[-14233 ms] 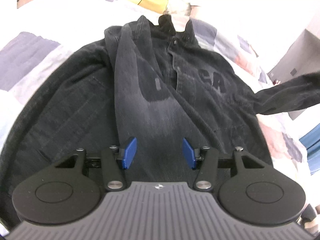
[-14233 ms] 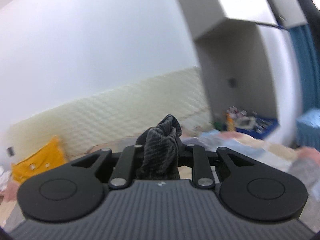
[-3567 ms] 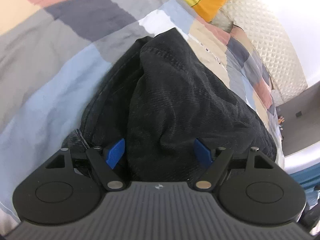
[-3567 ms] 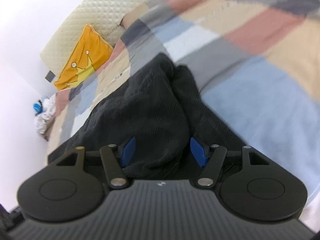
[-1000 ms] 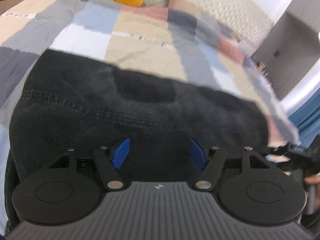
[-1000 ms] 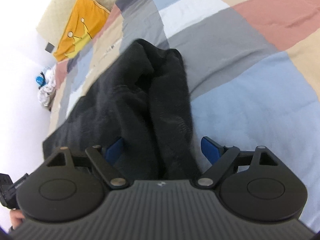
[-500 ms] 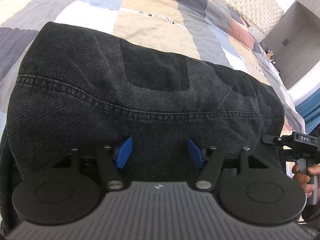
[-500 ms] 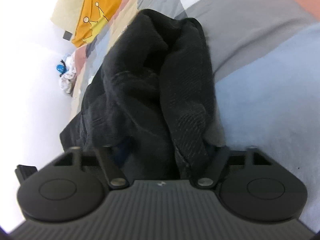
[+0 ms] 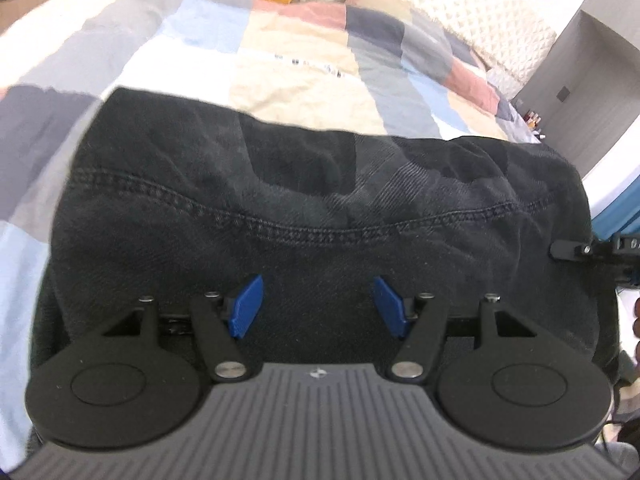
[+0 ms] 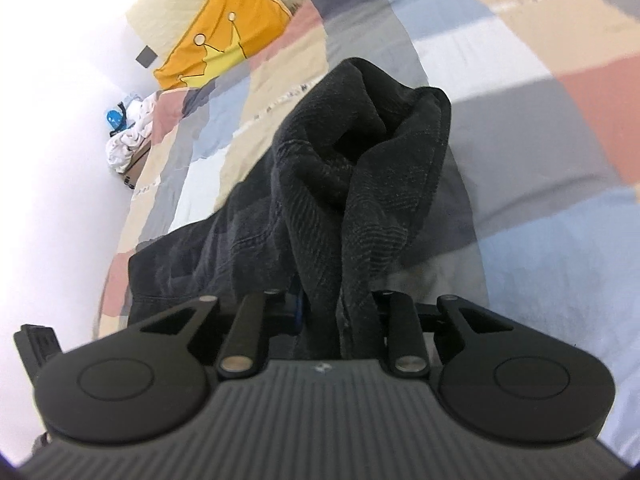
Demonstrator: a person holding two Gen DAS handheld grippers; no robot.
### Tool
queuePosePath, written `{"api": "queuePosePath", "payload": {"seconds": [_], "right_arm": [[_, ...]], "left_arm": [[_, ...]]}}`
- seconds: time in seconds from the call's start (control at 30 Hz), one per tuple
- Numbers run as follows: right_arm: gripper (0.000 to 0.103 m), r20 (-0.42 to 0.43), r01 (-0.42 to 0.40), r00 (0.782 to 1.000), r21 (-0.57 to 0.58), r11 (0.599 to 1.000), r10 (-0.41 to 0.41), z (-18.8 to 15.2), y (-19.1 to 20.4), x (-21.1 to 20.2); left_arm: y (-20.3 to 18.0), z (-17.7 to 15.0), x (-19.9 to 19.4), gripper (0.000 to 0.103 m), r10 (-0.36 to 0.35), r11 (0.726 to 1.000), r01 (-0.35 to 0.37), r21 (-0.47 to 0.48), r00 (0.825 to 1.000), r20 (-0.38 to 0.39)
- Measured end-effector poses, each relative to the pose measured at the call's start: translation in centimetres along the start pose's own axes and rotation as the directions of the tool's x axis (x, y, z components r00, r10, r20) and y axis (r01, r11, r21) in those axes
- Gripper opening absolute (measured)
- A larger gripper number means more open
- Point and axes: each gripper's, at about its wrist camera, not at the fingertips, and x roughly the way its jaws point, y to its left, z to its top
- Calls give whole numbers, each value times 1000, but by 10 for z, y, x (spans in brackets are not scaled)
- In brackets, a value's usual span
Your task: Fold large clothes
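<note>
A black denim jacket (image 9: 320,200) lies folded into a thick bundle on the patchwork bed cover (image 9: 304,60). My left gripper (image 9: 316,306) is open, its blue pads spread just above the near part of the bundle. My right gripper (image 10: 336,316) is shut on the jacket's end (image 10: 360,168), with bunched cloth rising from between the jaws. The right gripper's black tip also shows at the right edge of the left wrist view (image 9: 576,250).
An orange pillow (image 10: 220,44) lies by the padded headboard (image 9: 480,12). White clothes and a blue item (image 10: 128,132) sit beside the bed. A grey cabinet (image 9: 592,76) stands at the far right. The bed cover (image 10: 560,160) spreads around the jacket.
My right gripper has closed on the end of the jacket; a second ago it was open around it. My left gripper has stayed open and pulled back a little over the bundle.
</note>
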Motion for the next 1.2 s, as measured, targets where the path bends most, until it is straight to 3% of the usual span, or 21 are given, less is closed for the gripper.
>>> {"api": "queuePosePath", "payload": {"seconds": [0.23, 0.3, 0.4, 0.63, 0.83, 0.93, 1.1, 1.2], "right_arm": [[24, 35, 50, 998, -52, 997, -49, 5, 58, -17], [24, 43, 69, 997, -64, 996, -66, 5, 75, -21], [24, 56, 91, 995, -90, 992, -86, 4, 101, -24], [20, 90, 106, 992, -209, 972, -89, -1, 166, -21], [16, 88, 127, 991, -316, 940, -104, -20, 213, 8], [16, 109, 144, 988, -367, 919, -111, -35, 238, 24], [16, 135, 136, 987, -462, 876, -82, -68, 277, 50], [16, 145, 132, 987, -519, 844, -65, -88, 294, 67]], "left_arm": [[-2, -10, -16, 68, 35, 997, -36, 73, 999, 24], [3, -13, -14, 68, 10, 999, -10, 52, 1000, -3], [15, -13, -23, 68, -4, 1000, 4, -6, 1000, 16], [37, -5, -70, 68, -24, 997, 35, -73, 990, 142], [58, 0, -101, 68, -54, 983, 90, -158, 975, 214], [73, 5, -117, 68, -77, 969, 135, -206, 961, 266], [107, 12, -143, 69, -136, 926, 249, -283, 921, 365], [125, 12, -155, 75, -155, 909, 290, -298, 901, 404]]}}
